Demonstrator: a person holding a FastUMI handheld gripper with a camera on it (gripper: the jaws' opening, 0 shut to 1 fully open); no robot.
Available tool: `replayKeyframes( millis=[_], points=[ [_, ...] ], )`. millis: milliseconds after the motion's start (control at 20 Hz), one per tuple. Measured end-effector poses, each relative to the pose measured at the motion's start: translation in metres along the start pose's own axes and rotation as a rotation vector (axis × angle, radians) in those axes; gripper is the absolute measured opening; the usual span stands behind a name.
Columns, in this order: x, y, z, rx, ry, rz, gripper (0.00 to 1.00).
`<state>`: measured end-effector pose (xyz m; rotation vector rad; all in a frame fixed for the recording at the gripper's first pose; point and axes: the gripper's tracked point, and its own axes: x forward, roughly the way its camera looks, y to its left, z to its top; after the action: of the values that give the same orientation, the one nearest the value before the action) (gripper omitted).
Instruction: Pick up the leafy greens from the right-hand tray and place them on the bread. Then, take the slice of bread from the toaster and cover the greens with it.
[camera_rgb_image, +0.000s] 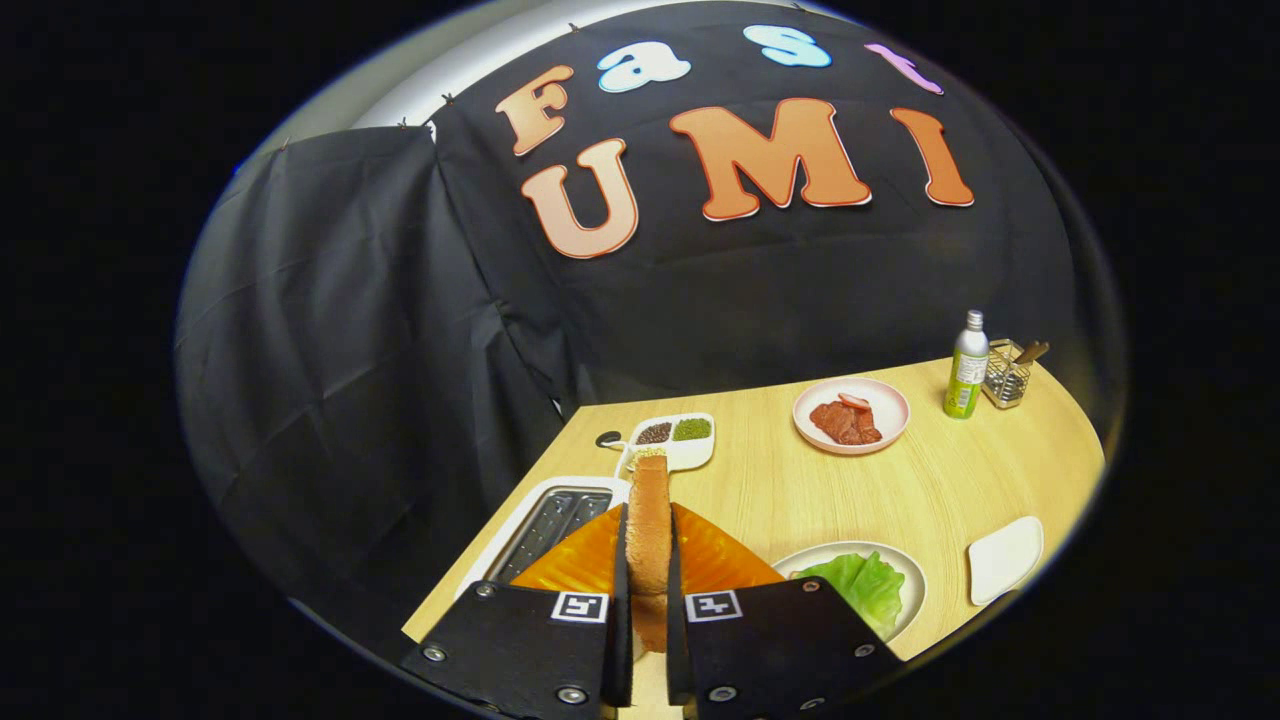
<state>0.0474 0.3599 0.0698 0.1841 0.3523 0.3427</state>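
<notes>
Gripper view shows your gripper (648, 575) clamped on the upright slice of bread (648, 530), both fingers pressing its sides, lifted over the toaster (545, 520), with the leafy greens (862, 585) on their plate (915, 580) just right.

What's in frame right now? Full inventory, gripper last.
Slice of bread: 1, tan-brown, edge-on between the fingers.
Toaster: 1, silver with two dark slots, just beyond the fingers on the table's near corner.
Leafy greens: 1 bunch, light green, on a white plate beside the fingers.
Small dish: 1, white, beyond the greens' plate, near the table edge.
Divided tray: 1, white, brown and green fillings, behind the toaster.
Pink plate: 1, holding red meat slices, mid-table.
Bottle: 1, green with silver top, far end.
Wire caddy: 1, metal, beside the bottle.
Table: 1, light wood.
Gripper: 1, both fingers pressed on the bread slice.
</notes>
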Motion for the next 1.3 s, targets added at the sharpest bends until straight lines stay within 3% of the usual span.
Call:
replayKeyframes(
  millis=[850, 1300],
  points=[
    [0.024, -0.097, -0.076, 0.046, 0.128, -0.071, 0.14],
    [0.031, -0.141, -0.091, 0.072, 0.15, -0.045, 0.14]
  ],
)
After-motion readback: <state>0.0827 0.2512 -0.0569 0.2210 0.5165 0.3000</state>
